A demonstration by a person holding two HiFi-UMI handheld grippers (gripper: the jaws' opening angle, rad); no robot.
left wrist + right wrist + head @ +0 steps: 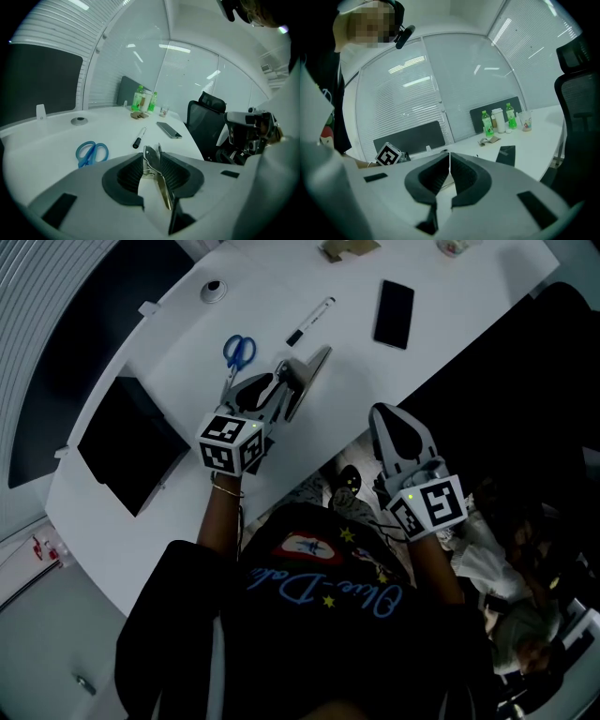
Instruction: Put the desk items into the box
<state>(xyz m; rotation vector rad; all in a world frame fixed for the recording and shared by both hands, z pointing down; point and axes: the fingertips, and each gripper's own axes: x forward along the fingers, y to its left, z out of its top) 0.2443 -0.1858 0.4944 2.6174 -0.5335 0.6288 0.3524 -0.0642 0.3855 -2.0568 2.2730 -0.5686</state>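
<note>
Clip (311, 373), metal, is clamped in the left gripper (152, 157) just over the near edge of the bench (187, 324). Right gripper (449, 158) is closed, empty, off the bench. Scissors (239, 351), marker (309, 322), phone (394, 313) lie ahead; only gripper views show bottles (143, 99).

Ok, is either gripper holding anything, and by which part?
Left gripper pinches a small metal piece, maybe a clip, near its far end. Right gripper is shut on nothing.
</note>
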